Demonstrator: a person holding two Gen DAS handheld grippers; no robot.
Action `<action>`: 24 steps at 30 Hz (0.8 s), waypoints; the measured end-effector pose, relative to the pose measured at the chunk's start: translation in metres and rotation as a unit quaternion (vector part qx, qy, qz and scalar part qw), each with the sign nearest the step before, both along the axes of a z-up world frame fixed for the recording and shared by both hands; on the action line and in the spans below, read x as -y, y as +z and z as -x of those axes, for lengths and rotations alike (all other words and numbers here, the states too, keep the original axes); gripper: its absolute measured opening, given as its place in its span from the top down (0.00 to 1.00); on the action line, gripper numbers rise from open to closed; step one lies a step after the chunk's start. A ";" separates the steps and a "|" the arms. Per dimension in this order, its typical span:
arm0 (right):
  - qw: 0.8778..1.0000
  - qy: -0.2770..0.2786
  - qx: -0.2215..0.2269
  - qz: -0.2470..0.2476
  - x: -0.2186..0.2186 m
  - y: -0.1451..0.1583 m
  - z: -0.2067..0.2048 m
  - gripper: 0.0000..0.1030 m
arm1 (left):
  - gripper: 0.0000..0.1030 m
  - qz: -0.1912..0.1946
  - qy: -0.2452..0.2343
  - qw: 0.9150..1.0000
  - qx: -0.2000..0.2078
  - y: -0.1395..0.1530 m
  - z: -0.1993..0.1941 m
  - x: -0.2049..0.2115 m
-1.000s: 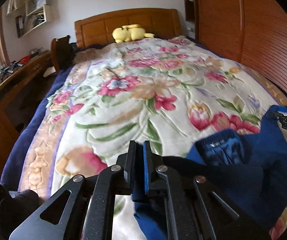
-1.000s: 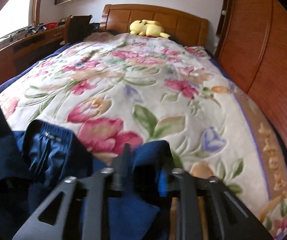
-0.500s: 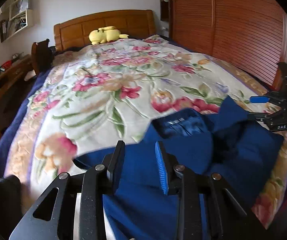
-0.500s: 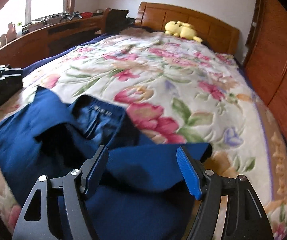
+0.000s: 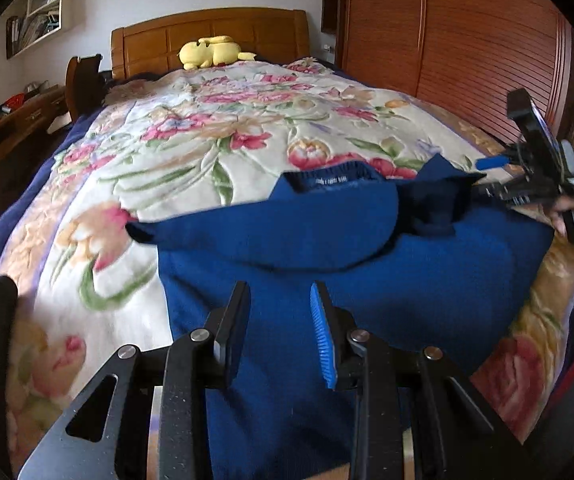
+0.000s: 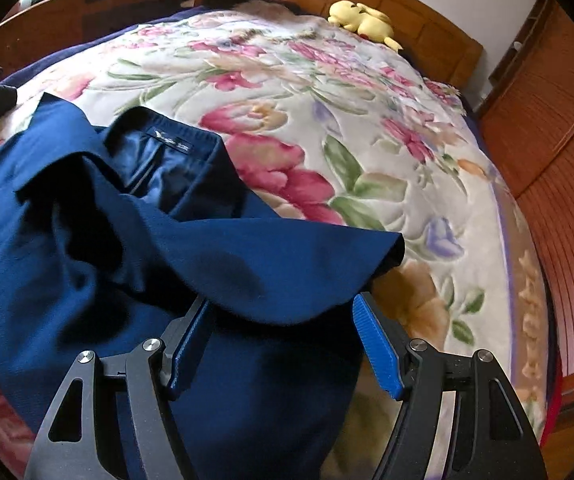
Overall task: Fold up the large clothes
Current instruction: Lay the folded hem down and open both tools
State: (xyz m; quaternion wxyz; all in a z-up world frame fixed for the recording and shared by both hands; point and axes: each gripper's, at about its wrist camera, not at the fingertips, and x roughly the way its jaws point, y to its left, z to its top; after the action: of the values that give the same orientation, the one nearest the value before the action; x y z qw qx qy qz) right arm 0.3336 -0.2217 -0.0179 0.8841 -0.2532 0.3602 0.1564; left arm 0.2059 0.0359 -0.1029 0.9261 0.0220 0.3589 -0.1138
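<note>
Clothes: a big dark blue knit garment (image 5: 367, 264) lies on the flowery cream bed blanket (image 5: 207, 140), low and in the middle of both views, with one flap folded over its top.
Left gripper (image 5: 281, 332): at the bottom of its view, jaws apart, holding nothing, just above the blue cloth.
Right gripper (image 6: 283, 344): jaws wide apart, holding nothing, the folded flap's edge between them.
Far end: a yellow plush toy (image 5: 211, 51) sits by the wooden headboard (image 5: 207, 36).

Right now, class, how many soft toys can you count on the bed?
1: a yellow soft toy lies at the far end of the bed, against the wooden headboard. The blanket could hide others.
</note>
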 end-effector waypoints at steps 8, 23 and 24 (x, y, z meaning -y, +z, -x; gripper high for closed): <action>0.997 0.020 0.040 0.068 -0.051 0.015 -0.040 0.98 | 0.69 0.008 -0.006 1.000 -0.007 -0.011 0.009 -0.006; 0.996 0.022 0.081 -0.042 -0.098 0.060 -0.038 0.32 | 0.69 0.004 0.003 1.000 0.004 0.000 0.035 -0.021; 0.995 0.037 0.075 -0.048 -0.102 0.058 -0.030 0.32 | 0.69 0.006 0.004 1.000 0.006 0.002 0.037 -0.022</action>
State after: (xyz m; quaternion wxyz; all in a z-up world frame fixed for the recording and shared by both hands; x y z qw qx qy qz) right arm 0.3632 -0.1201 0.0397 0.9133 -0.2349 0.2756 0.1865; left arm 0.1689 0.0578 -0.1008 0.9290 0.0154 0.3524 -0.1118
